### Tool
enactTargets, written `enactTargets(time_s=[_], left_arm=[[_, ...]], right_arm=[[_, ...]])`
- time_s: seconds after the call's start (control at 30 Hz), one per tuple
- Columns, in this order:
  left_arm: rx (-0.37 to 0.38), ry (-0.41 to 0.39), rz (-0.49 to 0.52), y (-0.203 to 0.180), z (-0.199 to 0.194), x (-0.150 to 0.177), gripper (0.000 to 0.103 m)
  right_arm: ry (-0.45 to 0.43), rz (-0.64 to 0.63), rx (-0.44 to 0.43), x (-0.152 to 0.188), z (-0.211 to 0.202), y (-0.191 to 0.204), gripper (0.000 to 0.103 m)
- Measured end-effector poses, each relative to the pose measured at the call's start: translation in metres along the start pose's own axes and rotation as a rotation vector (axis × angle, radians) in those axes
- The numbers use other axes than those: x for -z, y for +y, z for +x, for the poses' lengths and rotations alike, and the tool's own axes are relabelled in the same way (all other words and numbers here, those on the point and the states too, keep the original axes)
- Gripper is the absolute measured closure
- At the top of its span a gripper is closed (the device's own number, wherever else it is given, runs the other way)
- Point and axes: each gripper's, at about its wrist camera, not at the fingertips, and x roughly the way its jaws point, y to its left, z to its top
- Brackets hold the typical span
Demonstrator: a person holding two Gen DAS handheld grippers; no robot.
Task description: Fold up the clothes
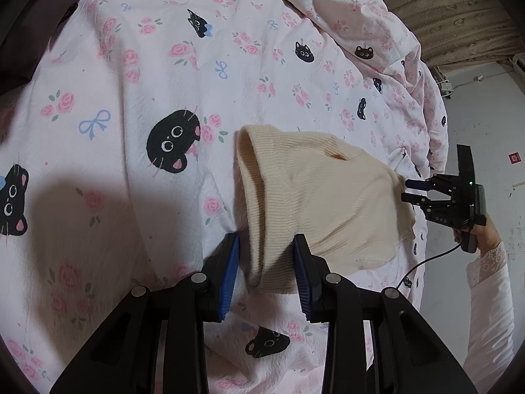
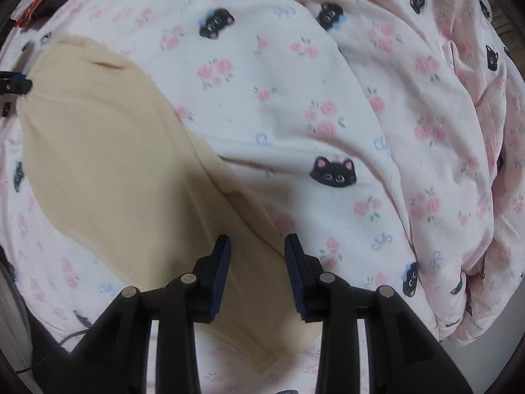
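Starting on the left, the left tool (image 1: pixel 265 239) is pointing down at the bed and is clamping the ribbed hem of the cream knit garment (image 1: pixel 321 197). The bunched edge is sitting between its two blue pads, so this tool is holding cloth and its jaws are standing only as far apart as the bunch is thick. The hem is gaping open like a tube just beyond the pads.

Moving toward the middle, the garment is lying across a pink quilt (image 1: pixel 164 65) printed with black cat faces, roses and blue bows. It is stretching from the near left tool away to the right. A crumpled fold of the same quilt is heaping up at the far right.

On to the right, the right tool (image 2: pixel 257 239) is hanging over the garment's narrow ribbed end, pointing steeply down. Its jaws are standing partly open, with cloth running under the gap and neither pad pressing on it, so it is gripping nothing. From the left wrist view, this tool is sitting right at the garment's right edge. A hand (image 1: pixel 485 233) in a white sleeve (image 1: pixel 489 295) is gripping its handle, and a thin black cable (image 1: pixel 426 262) is trailing below.
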Motion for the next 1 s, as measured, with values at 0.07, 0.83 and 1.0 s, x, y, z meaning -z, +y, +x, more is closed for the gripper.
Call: enactTargets(time_s=[0.07, 0.83, 1.0], left_arm=[[0.001, 0.000, -0.002, 0.000, 0.000, 0.000, 0.075], [0.002, -0.001, 0.001, 0.000, 0.000, -0.001, 0.075], [-0.011, -0.030, 0.022, -0.006, -0.004, 0.001, 0.075]], right_arm=[[-0.006, 0.013, 0.003, 0.003, 0.005, -0.005, 0.068], [-0.204, 0.396, -0.085, 0.098, -0.025, -0.099, 0.060], [-0.248, 0.557, -0.179, 0.098, -0.034, -0.073, 0.041]])
